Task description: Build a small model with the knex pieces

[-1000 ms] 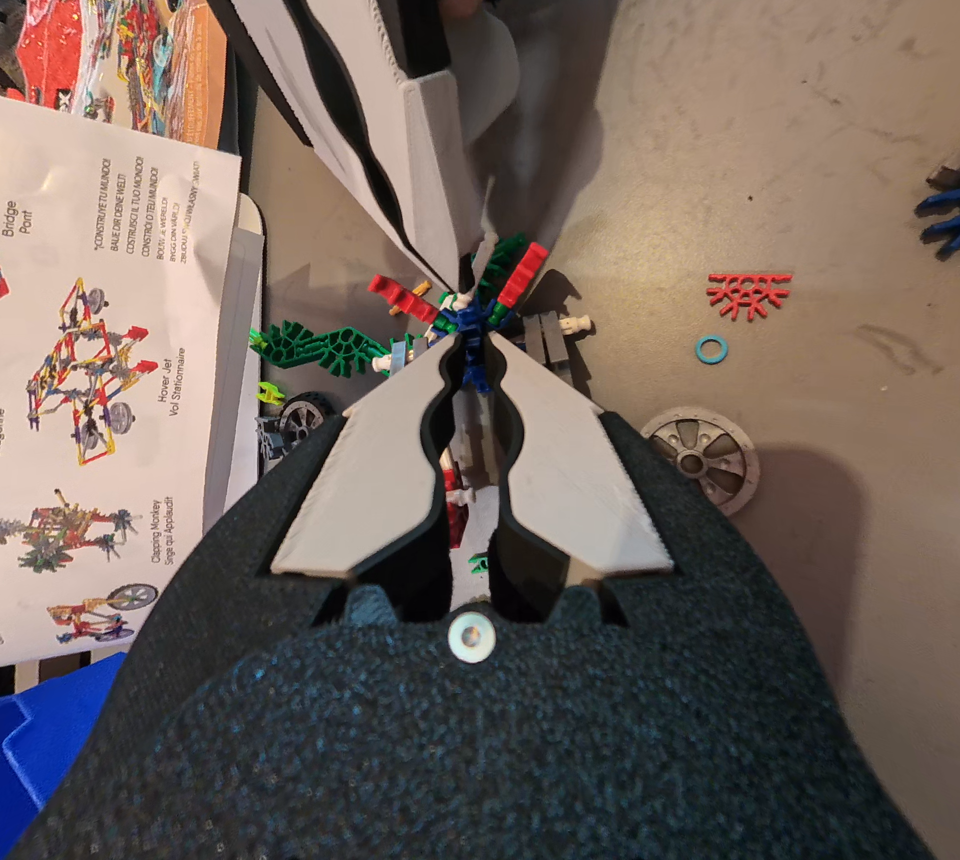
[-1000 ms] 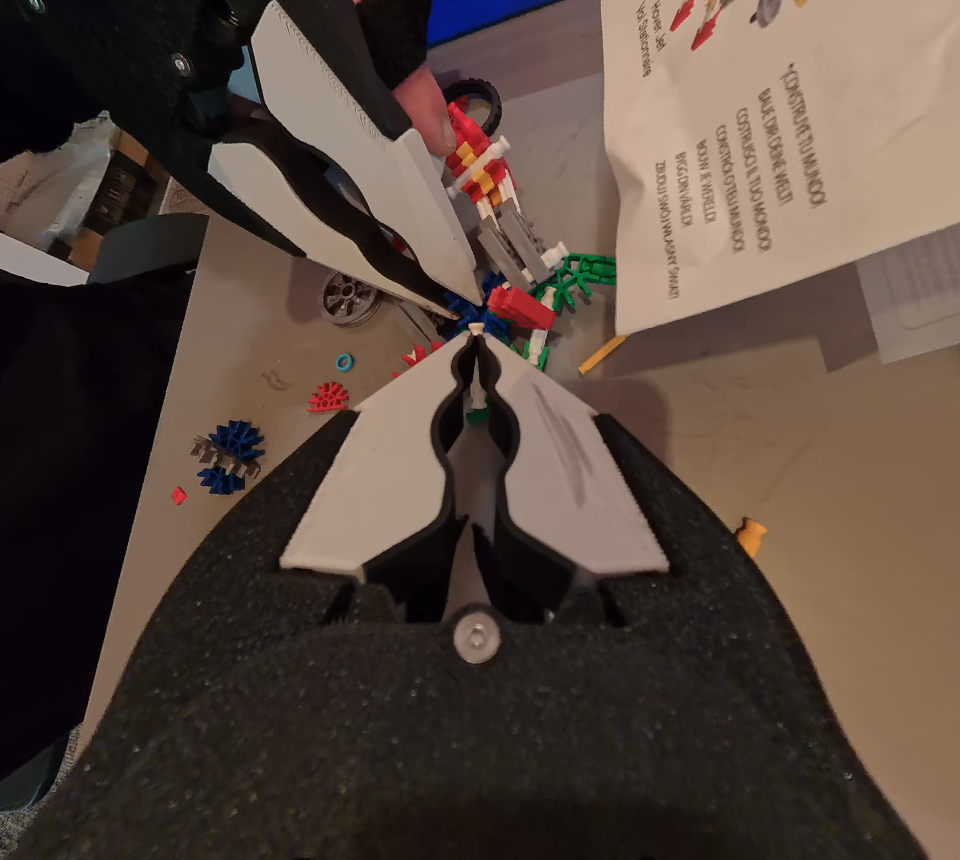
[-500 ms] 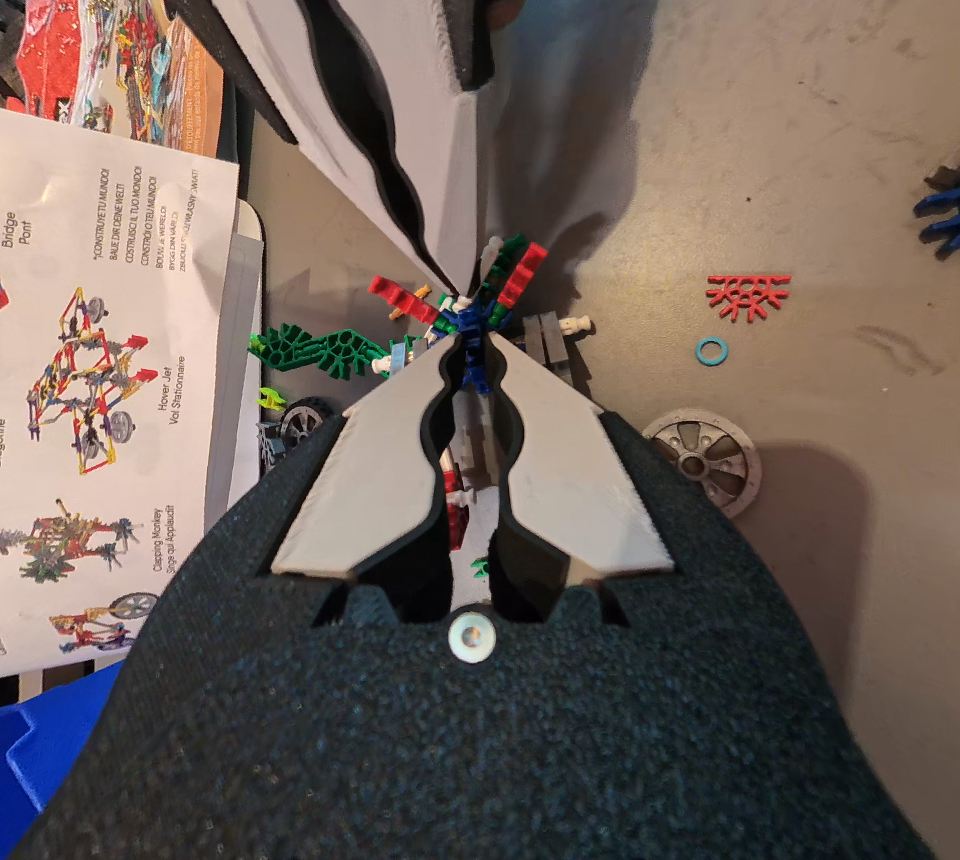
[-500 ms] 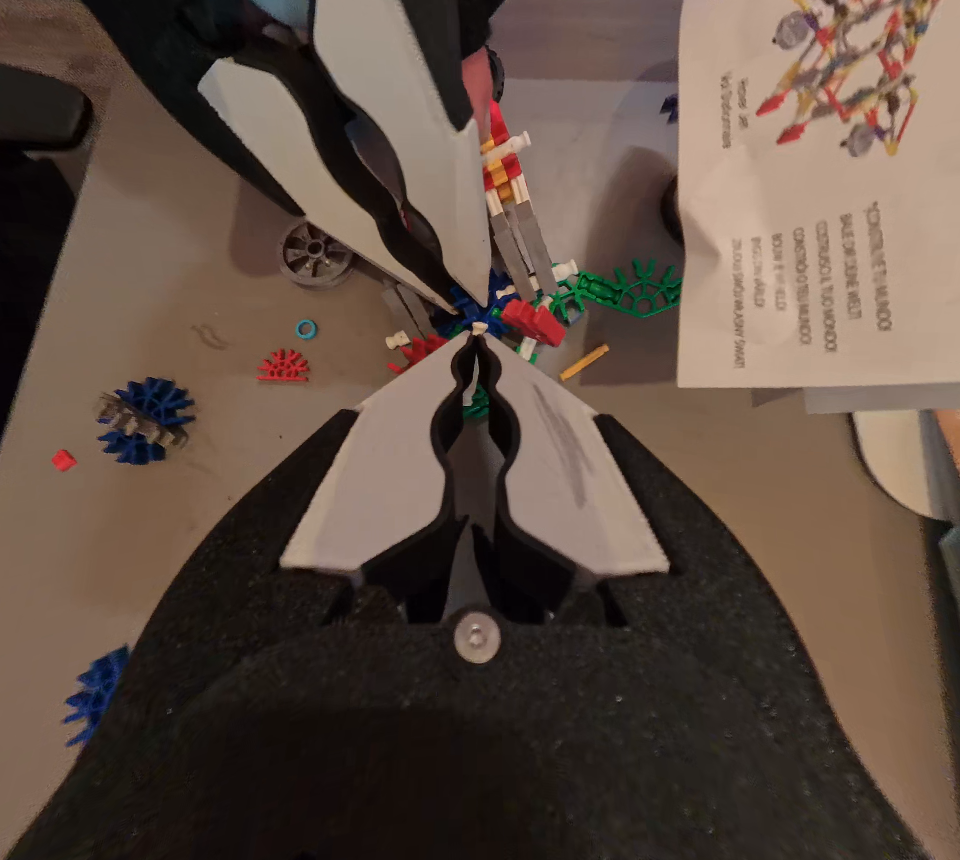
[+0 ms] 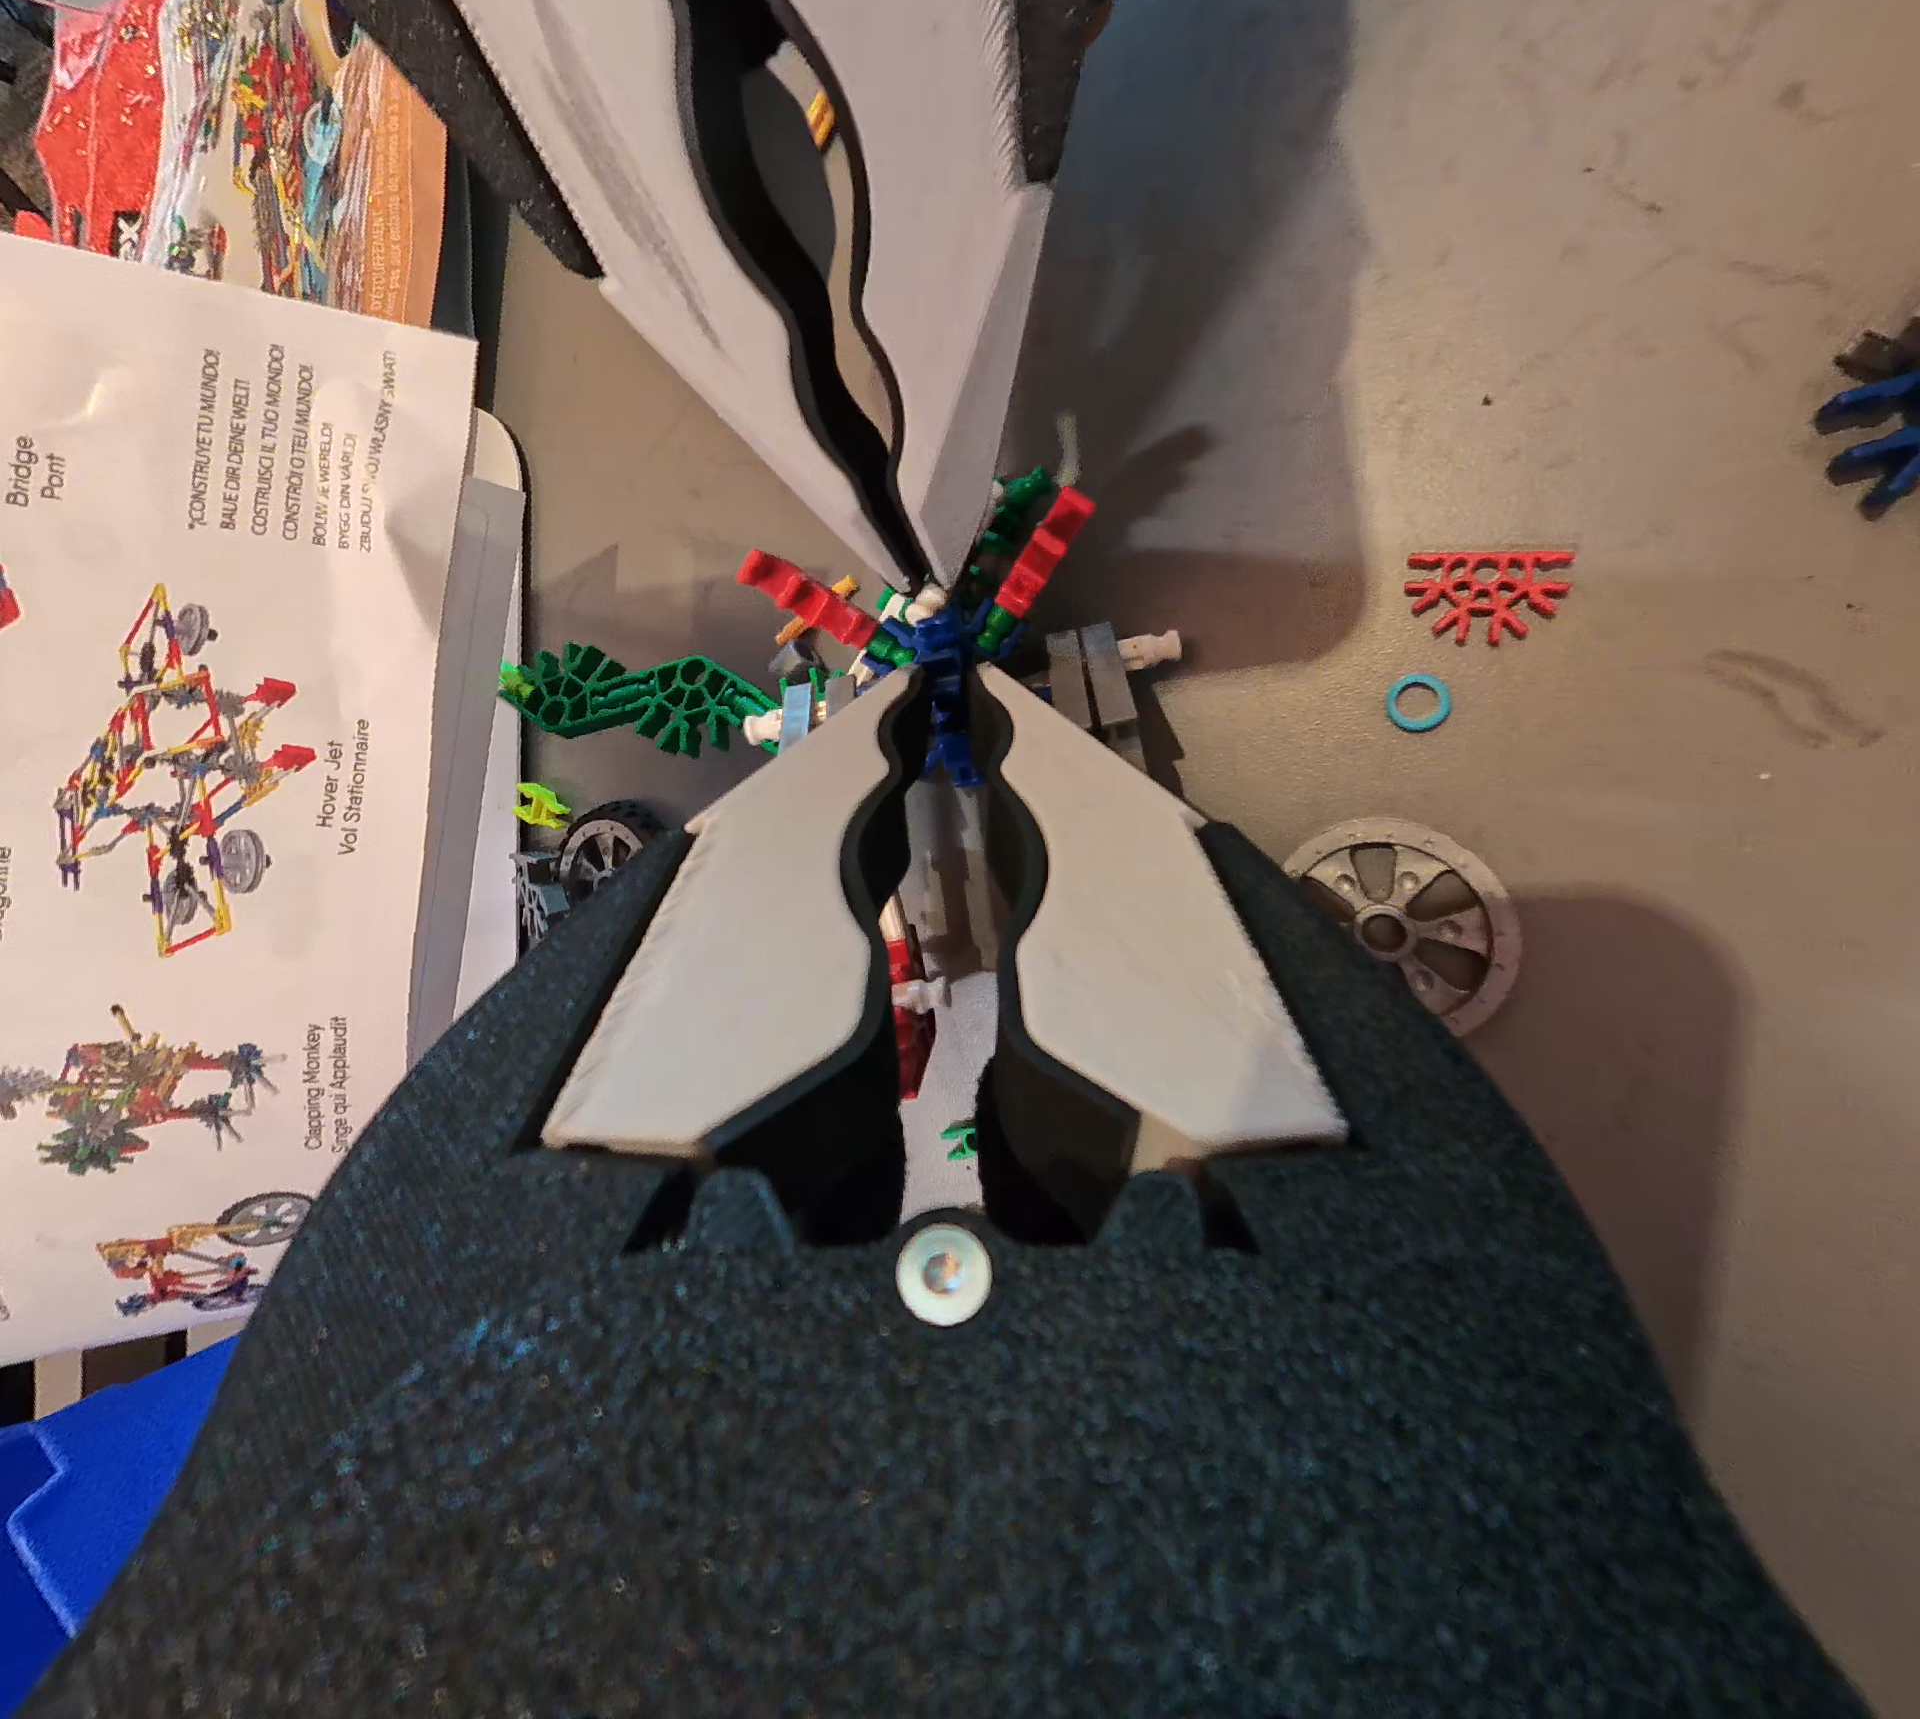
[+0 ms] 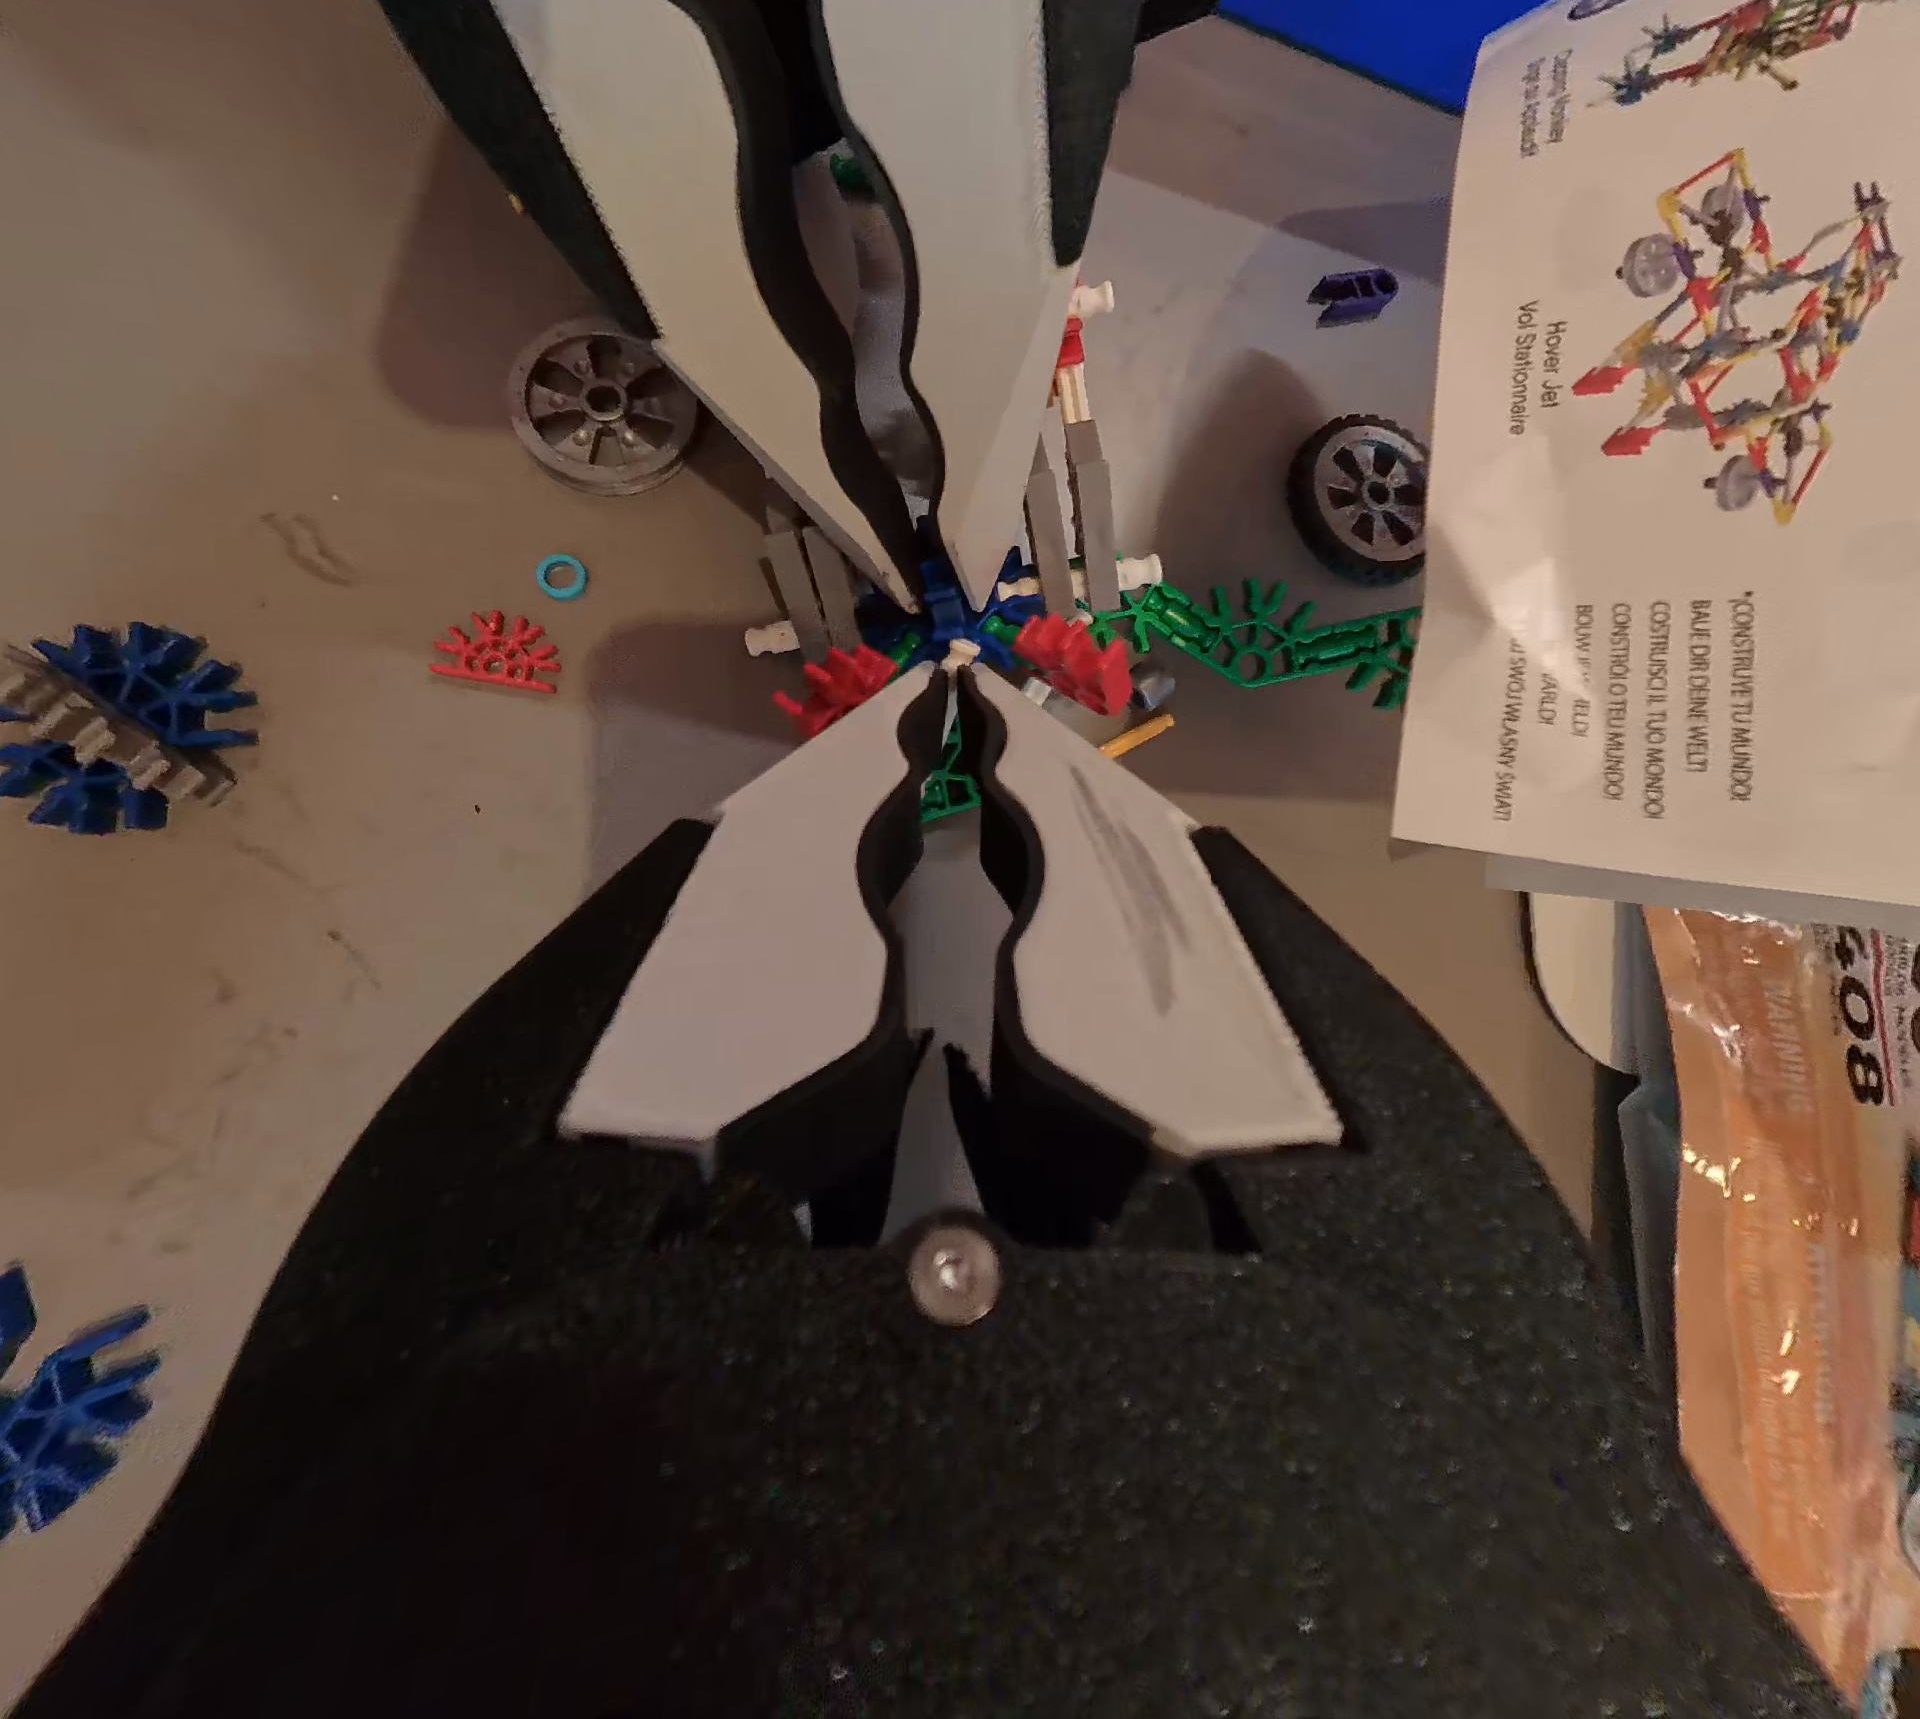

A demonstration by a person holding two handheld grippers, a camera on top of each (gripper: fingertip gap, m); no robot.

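Grey tabletop [image 5: 1558, 163], scattered toy parts [image 5: 1488, 591]

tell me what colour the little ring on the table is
Teal ring; clearest in the left wrist view.

left wrist: close, looking down | right wrist: close, opposite side | shared: toy model [image 5: 940, 641] [image 6: 951, 620]

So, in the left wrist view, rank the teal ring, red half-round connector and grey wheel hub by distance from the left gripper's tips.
From the left gripper:
1. Teal ring, right.
2. Grey wheel hub, lower right, close to the ring's distance.
3. Red half-round connector, farther right.
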